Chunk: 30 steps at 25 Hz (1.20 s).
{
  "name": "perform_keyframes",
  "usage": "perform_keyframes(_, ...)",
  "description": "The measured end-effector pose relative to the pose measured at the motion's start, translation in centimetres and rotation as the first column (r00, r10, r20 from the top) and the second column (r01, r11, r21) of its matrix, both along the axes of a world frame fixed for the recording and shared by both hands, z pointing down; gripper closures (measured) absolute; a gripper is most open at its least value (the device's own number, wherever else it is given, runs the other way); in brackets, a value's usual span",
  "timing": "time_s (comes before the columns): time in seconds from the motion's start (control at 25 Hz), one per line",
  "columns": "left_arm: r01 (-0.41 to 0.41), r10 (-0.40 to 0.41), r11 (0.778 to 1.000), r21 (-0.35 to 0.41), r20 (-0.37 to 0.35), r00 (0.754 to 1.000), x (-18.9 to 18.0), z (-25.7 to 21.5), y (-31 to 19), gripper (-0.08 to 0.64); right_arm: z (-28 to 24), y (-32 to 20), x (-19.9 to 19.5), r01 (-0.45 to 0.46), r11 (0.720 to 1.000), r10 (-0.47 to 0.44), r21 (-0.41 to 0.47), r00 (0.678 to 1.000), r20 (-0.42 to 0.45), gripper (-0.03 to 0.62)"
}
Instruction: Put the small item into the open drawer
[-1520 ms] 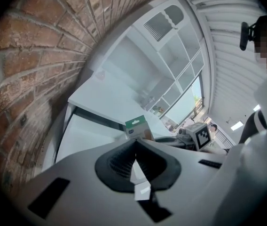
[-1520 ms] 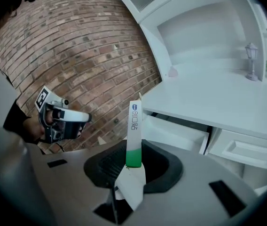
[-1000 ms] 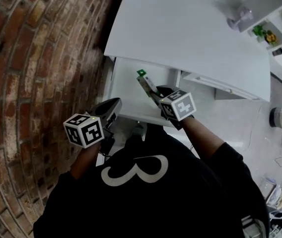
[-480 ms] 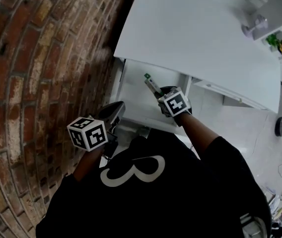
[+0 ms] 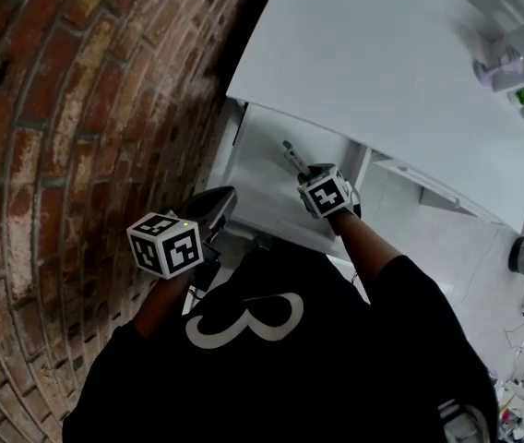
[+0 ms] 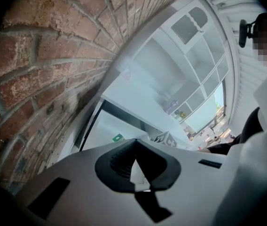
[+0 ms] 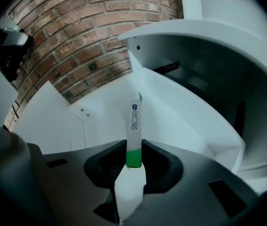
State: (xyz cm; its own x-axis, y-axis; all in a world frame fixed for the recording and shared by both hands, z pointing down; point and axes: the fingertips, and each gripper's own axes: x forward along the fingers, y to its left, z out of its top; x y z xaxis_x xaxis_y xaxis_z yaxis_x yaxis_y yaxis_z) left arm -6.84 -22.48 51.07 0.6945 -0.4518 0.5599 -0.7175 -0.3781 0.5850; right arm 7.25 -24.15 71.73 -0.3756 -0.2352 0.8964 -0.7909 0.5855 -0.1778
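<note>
Brick wall (image 5: 77, 109) on the far left. The left hand-held gripper (image 5: 208, 209) hangs low by the drawer's front left corner. It is clenched on nothing, tips meeting in the left gripper view, and has no part in this step.

The open drawer (image 5: 260, 187) sits under the white desk (image 5: 382, 63), and the part of its inside that shows is bare. The small item is a slim white stick packet (image 7: 134, 121). The right hand-held gripper (image 5: 306, 171) grasps it at its green band and points steeply down. The packet juts out over the drawer's inside; can't tell if its tip touches the floor.

Step, as I judge it: placing, with release not yet done. Next move calls for getting the packet low in the drawer, opening the jaws to let it go, then pulling back clear of the desk's edge above.
</note>
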Motion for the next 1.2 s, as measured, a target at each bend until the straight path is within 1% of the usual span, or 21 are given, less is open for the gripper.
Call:
perform_keyframes(0.12,0.018,-0.018,1.000,-0.011,0.003,1.000,-0.5,0.5,0.0,0.558,1.0,-0.1,0.3,0.012,1.000,-0.012,-0.003,0.999,-0.047,0.494)
perform_keyframes(0.24,0.029,-0.029,0.999,-0.014,0.003,1.000,-1.1,0.6,0.0,0.558,1.5,0.3,0.0,0.023,1.000,-0.024,-0.017,0.998,-0.054,0.494)
perform_keyframes(0.4,0.043,-0.042,0.999,-0.015,0.005,0.999,-1.7,0.7,0.0,0.558,1.5,-0.1,0.0,0.030,0.999,-0.030,0.009,0.997,-0.069,0.492)
perform_keyframes(0.56,0.045,-0.045,0.999,-0.017,0.002,0.999,-1.9,0.7,0.0,0.558,1.6,-0.3,-0.2,0.030,1.000,-0.030,0.004,0.997,-0.071,0.489)
perform_keyframes(0.68,0.049,-0.049,0.999,-0.011,-0.002,0.999,-1.9,0.5,-0.1,0.558,1.4,-0.2,-0.3,0.021,1.000,-0.021,-0.006,0.999,-0.050,0.467)
perform_keyframes(0.8,0.054,-0.054,0.999,-0.006,-0.007,0.999,-1.9,0.3,-0.3,0.558,0.9,-0.4,-0.4,0.009,1.000,-0.009,-0.007,1.000,-0.023,0.415)
perform_keyframes(0.88,0.056,-0.056,0.998,-0.005,-0.012,0.998,-1.8,0.2,-0.4,0.558,0.3,-0.5,-0.6,-0.001,1.000,0.001,-0.010,1.000,0.010,0.383)
perform_keyframes(1.0,0.052,-0.052,0.999,0.000,-0.022,0.998,-1.3,-0.1,-0.5,0.558,-1.2,-0.7,-1.1,-0.022,1.000,0.023,-0.011,0.996,0.081,0.344)
perform_keyframes(1.2,0.037,-0.036,0.999,0.016,-0.041,0.998,-0.3,-1.1,-0.7,0.558,-5.1,-0.6,-0.8,-0.052,0.998,0.045,0.045,0.988,0.147,0.314)
